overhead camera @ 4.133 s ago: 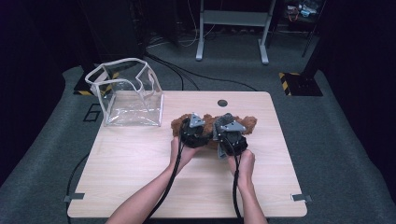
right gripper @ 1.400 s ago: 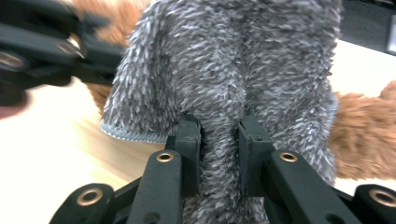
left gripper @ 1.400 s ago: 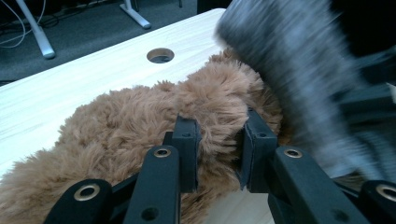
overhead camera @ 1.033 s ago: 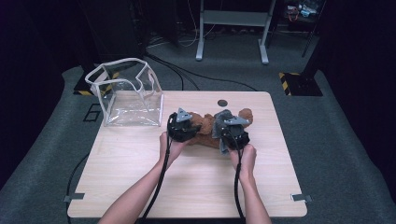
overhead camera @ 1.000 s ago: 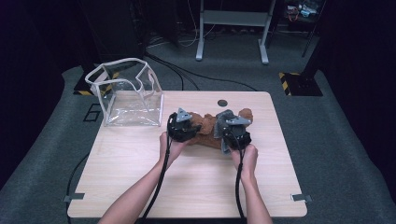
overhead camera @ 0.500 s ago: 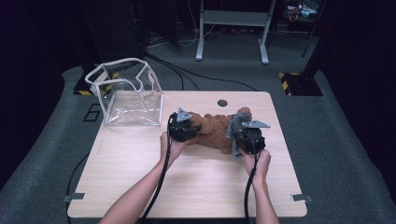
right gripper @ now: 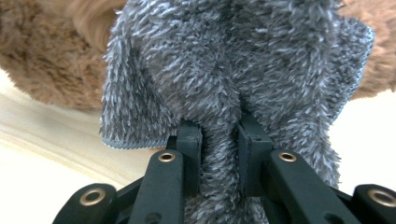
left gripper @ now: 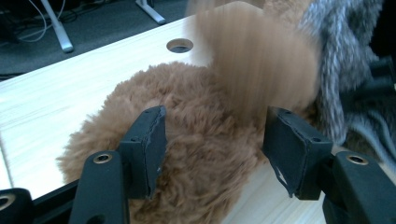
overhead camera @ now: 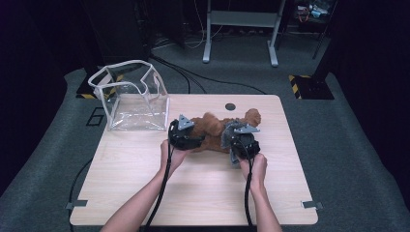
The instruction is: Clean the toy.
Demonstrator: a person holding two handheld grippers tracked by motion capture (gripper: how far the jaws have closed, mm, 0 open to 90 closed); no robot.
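At a light wooden table, a person's two forearms reach in from the near edge, each hand working a black two-jaw gripper on a brown plush toy lying near the table's middle. The right gripper is clenched on a fold of grey fuzzy cloth that sits against the toy's near right side; the pile bunches tightly between its jaws. The left gripper has just been opening: its jaws stand apart on either side of the toy's furry bulk, the left pad brushing the fur, the right one clear of it, so nothing is gripped. Both the toy and the cloth look light, soft and yielding, not fragile; the long pile is likely to slip under a shallow pinch, so a deep hold on a gathered fold of cloth, or across a limb or narrow part of the toy, seems the surest grasp. Beyond the left hand, a clear plastic bag with a white rim stands open at the table's far left corner, well apart from the toy. A round cable hole marks the far edge.
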